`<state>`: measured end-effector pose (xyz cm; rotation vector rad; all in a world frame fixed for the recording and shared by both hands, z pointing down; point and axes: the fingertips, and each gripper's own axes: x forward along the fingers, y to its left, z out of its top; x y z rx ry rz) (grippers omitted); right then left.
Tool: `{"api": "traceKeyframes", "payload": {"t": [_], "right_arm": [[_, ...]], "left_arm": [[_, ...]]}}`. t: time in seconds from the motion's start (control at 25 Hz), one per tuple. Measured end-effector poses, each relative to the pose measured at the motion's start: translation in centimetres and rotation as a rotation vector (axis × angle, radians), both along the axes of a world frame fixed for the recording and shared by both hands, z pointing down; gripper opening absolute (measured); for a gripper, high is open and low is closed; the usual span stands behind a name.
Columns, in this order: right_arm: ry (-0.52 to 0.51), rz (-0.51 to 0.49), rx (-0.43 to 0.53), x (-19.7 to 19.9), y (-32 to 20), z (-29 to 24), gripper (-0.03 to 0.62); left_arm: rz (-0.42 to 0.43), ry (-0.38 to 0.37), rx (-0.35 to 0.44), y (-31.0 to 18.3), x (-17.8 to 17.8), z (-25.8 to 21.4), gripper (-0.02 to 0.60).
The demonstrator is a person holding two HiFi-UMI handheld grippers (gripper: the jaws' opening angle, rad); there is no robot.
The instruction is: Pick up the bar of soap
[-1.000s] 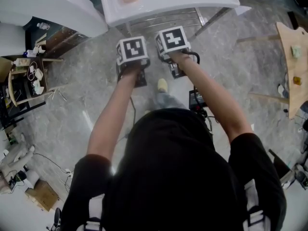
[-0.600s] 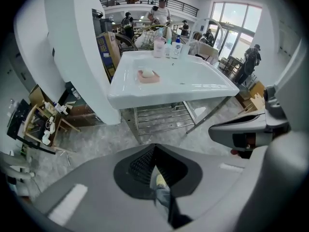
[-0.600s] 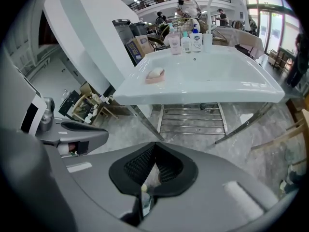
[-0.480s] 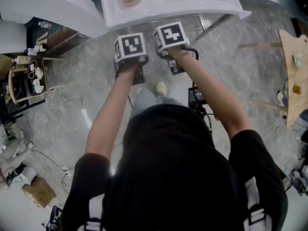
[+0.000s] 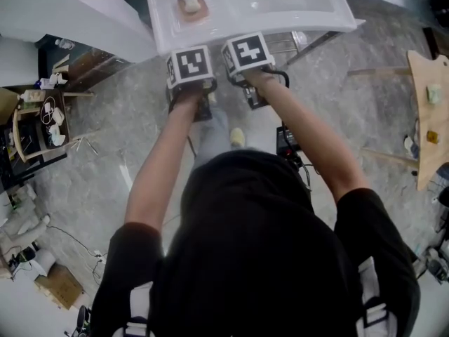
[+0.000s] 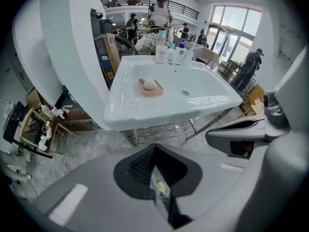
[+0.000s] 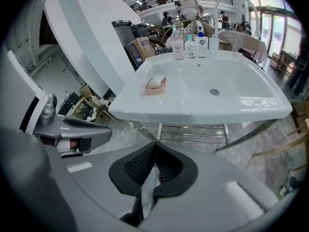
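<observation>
Approach step: left gripper [image 6: 153,151] and right gripper [image 7: 153,149] fingers clenched (both empty); next I open over the soap [image 6: 150,83].

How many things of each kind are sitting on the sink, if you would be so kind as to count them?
Soap: 1
Dish: 1
Bottles: 3
Total: 5
</observation>
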<state>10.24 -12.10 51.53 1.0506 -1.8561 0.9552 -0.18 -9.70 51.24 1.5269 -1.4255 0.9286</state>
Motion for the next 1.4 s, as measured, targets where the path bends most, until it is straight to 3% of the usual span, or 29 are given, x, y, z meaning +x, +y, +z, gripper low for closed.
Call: {"api": "traceKeyframes", "payload": {"t": [0.68, 1.4], "right_arm": [[-0.003, 0.008, -0.037, -2.6, -11.9, -0.6, 0.015], [0.013, 0.014, -0.055, -6.5, -19.9, 0.1, 0.015]], "left_arm": [[0.053, 0.021, -0.009, -13.2, -1.6, -0.1, -0.002], [0.054, 0.034, -0.045, -21.1, -5.7, 1.0, -0.002]]}}
